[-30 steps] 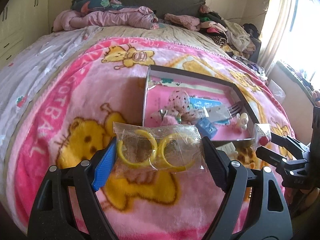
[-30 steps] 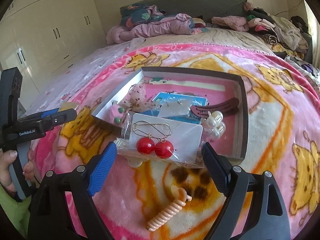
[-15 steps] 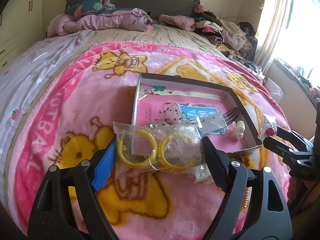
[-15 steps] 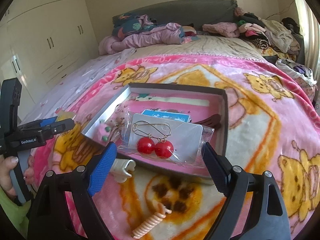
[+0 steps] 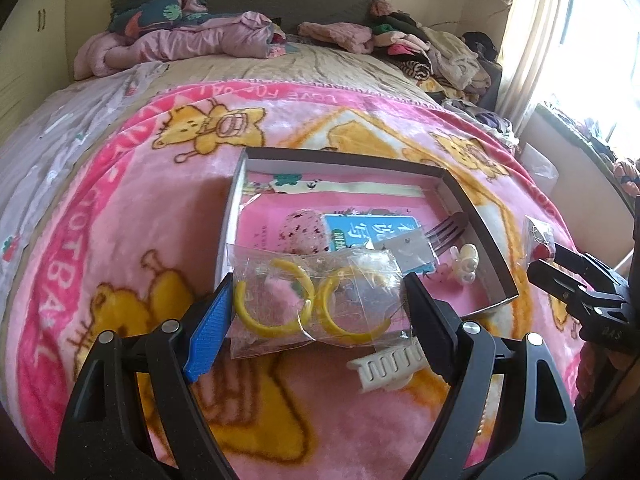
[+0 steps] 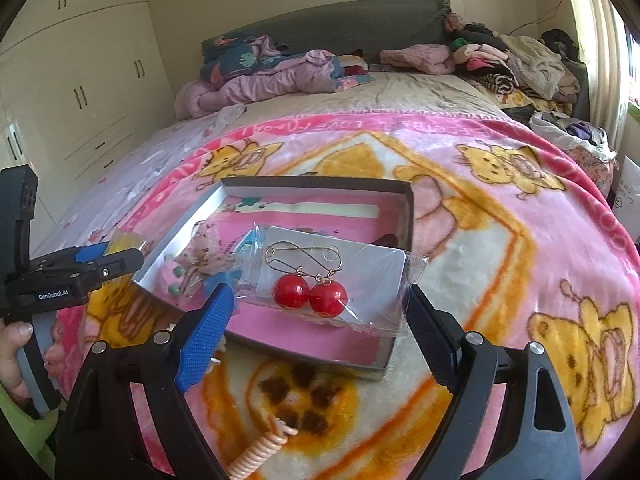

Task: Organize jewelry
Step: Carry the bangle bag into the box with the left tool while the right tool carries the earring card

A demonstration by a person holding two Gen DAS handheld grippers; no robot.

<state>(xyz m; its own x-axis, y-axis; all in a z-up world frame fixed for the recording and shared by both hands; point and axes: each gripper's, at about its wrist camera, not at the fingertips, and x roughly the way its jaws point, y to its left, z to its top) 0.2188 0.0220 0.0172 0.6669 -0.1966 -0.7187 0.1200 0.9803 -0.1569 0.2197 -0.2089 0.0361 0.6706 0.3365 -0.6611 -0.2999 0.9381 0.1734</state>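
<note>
The left tool is clamped across a crinkled clear packet of yellow hoop earrings at lower centre, and the right tool likewise grips a glossy sleeve with red ball earrings on a white card, both poised over the shallow cardboard box. Judged partly done: the box already holds several pieces, while a ribbed white hair clip and a peach spiral hair tie remain on the plush blanket on the bed.
</note>
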